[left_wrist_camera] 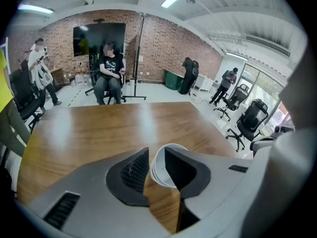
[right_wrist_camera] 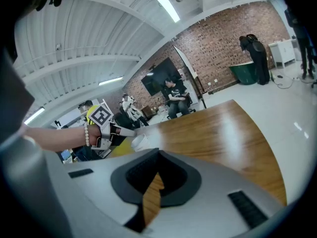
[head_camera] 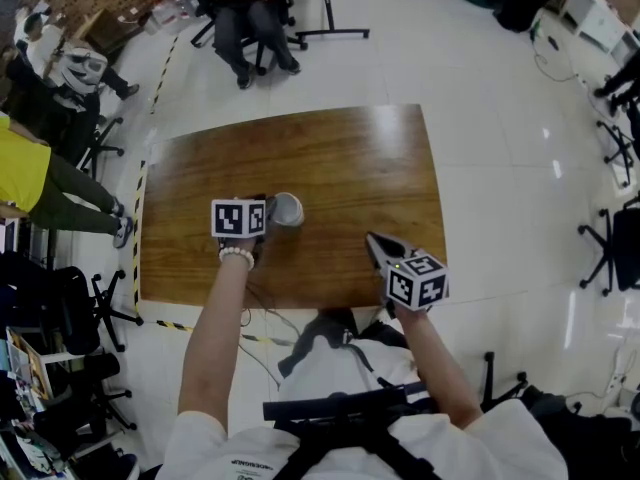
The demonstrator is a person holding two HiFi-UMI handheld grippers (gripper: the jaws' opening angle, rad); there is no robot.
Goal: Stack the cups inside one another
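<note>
A stack of white cups (head_camera: 287, 209) is being kept on the wooden worktop (head_camera: 340, 148), a little left of its middle. The left gripper (left_wrist_camera: 156, 151) is being held right at the stack with its fingers (left_wrist_camera: 133, 170) parted. One finger is being held outside the cup wall and the other across the cup's mouth, and the wall is not being squeezed. The right gripper (head_camera: 372, 238) is being held well apart from the cups, over the worktop's near right part, its fingers being kept closed on nothing. A seated person (head_camera: 250, 8) is being seen beyond the worktop's far edge.
</note>
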